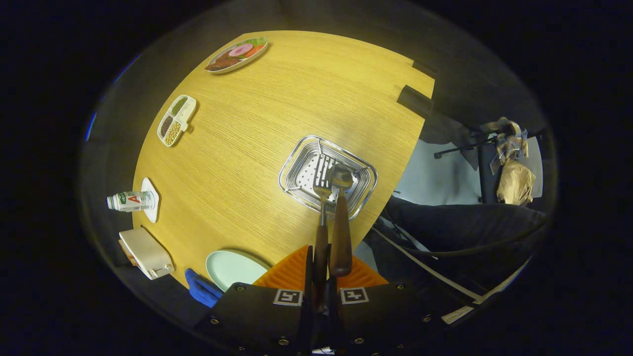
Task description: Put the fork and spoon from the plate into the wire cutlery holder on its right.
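My claw (321, 277) pinches the fork (322, 207) and spoon (340, 217) by their wooden handles above the wire cutlery holder (296, 170).

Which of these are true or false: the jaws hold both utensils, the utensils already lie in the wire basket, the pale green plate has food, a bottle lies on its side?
1. The gripper clamps the wooden-handled metal fork and spoon. True.
2. Both lie released in the shiny wire cutlery holder. False: they are held above it.
3. The pale green round plate carries food. False: it looks bare.
4. A small plastic bottle lies sideways. True.
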`<state>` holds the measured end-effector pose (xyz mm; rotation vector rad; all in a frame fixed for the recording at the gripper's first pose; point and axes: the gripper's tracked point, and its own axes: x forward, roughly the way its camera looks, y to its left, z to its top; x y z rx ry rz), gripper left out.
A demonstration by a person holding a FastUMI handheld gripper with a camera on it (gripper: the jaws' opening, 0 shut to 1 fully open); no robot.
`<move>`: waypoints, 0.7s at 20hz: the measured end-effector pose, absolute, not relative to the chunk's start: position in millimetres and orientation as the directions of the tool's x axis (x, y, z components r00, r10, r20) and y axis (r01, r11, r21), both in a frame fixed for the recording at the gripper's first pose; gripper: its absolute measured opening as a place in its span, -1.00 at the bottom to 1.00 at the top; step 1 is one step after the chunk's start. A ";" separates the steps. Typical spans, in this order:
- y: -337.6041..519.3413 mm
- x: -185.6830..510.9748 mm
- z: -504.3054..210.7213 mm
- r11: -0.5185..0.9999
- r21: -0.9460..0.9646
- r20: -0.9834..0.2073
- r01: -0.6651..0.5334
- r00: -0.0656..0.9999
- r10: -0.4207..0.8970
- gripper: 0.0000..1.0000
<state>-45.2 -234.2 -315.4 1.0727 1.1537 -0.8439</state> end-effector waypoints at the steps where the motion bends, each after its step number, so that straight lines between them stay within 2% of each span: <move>1: -236.4 -41.4 -312.9 0.298 0.228 -0.971 0.927 0.239 -0.002 -0.72; 2: -237.5 -37.0 -309.9 0.307 0.237 -0.968 0.922 0.252 -0.010 -0.57; 4: -238.5 -36.4 -306.6 0.332 0.230 -0.967 0.915 0.252 -0.025 -0.54; 8: -240.2 -29.1 -296.3 0.353 0.253 -0.955 0.901 0.290 -0.055 0.16; 9: -241.3 -28.0 -293.4 0.362 0.254 -0.953 0.897 0.297 -0.067 0.16; 12: -243.9 -24.8 -285.0 0.393 0.260 -0.941 0.882 0.323 -0.102 0.36; 14: -249.8 -20.2 -276.8 0.419 0.263 -0.927 0.869 0.348 -0.138 0.36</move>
